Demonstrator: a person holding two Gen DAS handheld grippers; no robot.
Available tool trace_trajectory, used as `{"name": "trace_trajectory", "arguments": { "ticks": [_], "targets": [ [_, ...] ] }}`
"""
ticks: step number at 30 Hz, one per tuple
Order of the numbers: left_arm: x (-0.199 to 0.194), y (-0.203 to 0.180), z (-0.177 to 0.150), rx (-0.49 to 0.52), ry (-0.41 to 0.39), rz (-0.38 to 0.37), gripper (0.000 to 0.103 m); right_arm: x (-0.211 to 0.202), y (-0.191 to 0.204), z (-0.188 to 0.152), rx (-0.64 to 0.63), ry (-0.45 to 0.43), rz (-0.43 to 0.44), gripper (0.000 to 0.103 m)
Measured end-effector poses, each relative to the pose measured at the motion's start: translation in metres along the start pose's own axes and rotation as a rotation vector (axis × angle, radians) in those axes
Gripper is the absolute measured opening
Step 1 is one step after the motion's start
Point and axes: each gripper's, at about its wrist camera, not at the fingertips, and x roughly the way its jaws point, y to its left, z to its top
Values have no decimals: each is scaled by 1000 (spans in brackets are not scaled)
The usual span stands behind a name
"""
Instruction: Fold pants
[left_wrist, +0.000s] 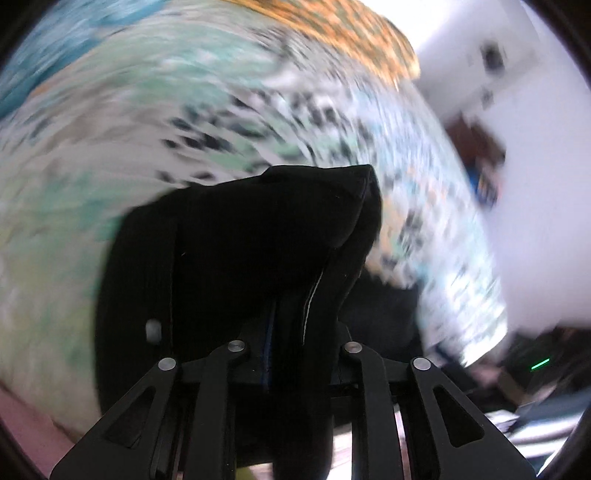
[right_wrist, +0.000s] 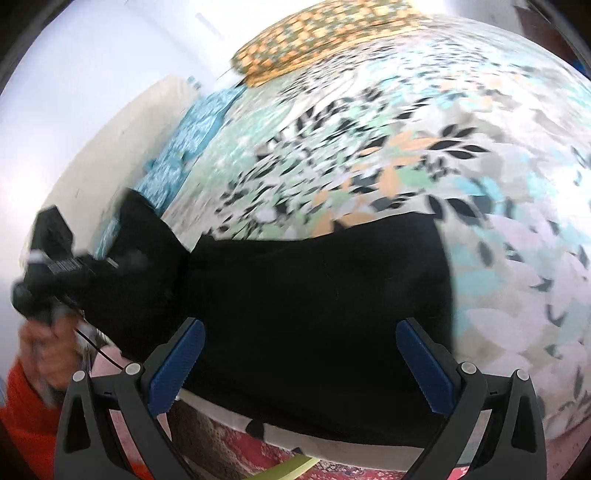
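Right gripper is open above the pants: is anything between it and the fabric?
Nothing visible. The right gripper hangs open directly over the black pants on the floral bedsheet; the left gripper already clamps one end.

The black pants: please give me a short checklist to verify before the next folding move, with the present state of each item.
1. Left gripper shut on the black pants: ok.
2. Right gripper open, nothing between its blue pads: ok.
3. Main part of the pants lying on the floral bedsheet: ok.
4. Lifted end free of twists: cannot tell, it is bunched in the left wrist view.
5. Near edge of the pants fully on the bed: not ok, it hangs over the edge.
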Motion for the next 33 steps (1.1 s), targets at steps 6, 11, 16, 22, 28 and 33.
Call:
{"name": "trace_trajectory", "arguments": {
  "ticks": [6,11,16,22,28,33],
  "targets": [
    [38,-38,-11,53,184,-223,32,-28,-25,3,122,-108,76,102],
    [-47,-36,4,132,-53,-258,84,-15,-17,6,107,-76,168,103],
    [-85,41,10,4,-186,-66,85,24,51,-6,-177,82,325,102],
    [-62,133,-40,-206,-183,65,82,73,102,-24,-485,250,294,102],
    [-45,171,-62,-290,-136,102,75,104,100,-23,-511,359,332,100],
    [-44,167,-56,-282,-165,106,76,114,90,-26,-506,444,304,95]
  ]
}}
